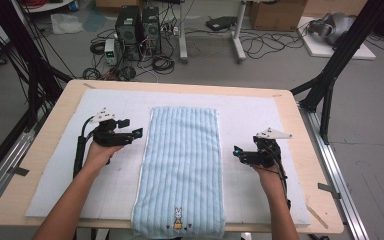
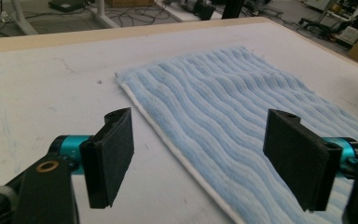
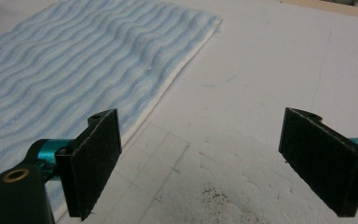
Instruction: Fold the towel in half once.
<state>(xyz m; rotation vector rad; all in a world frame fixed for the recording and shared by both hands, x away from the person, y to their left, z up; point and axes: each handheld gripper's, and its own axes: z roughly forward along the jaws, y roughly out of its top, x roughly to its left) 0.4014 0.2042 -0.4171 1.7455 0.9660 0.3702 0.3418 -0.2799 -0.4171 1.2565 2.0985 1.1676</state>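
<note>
On the white mat (image 1: 105, 175) lay one blue striped towel (image 1: 180, 160), spread flat lengthwise in the middle of the table (image 1: 50, 145), near end hanging over the front edge. No brand or readable writing; just a small rabbit motif (image 1: 178, 219) embroidered near that end, details too small to make out. Towel's bottom hem was cut off by the frame. Two grippers: left gripper (image 2: 200, 154) sat just beside the towel's left edge, jaws wide w/ nothing gripped, edge running between them. Right gripper (image 3: 200, 163) hovered over bare mat by the right edge, jaws wide, empty. Two forearms came in from below.
</note>
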